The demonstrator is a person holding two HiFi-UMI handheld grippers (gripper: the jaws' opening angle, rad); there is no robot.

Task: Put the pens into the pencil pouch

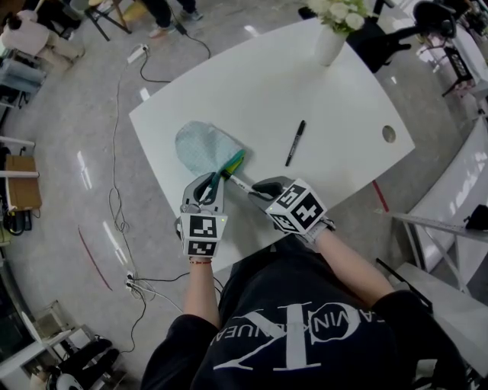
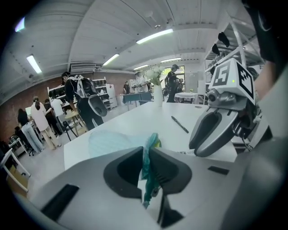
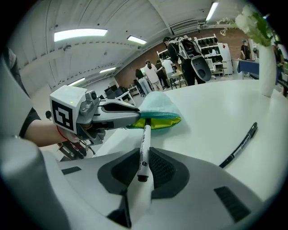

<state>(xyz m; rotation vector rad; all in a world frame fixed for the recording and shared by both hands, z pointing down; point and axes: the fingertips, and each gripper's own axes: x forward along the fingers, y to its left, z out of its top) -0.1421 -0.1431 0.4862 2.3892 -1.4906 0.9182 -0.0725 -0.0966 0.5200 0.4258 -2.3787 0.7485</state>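
I find my left tool (image 1: 212,185) clamped on the pouch (image 1: 201,148) edge, my right tool (image 1: 258,190) clamped on a pen (image 3: 143,148) at its mouth.

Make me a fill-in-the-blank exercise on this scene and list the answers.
1. The left tool is shut on the edge of the ____.
2. The right tool holds the white pen, while the black pen lies loose on the ____.
3. The vase holds flowers that are ____.

Answers: pouch; table; white.
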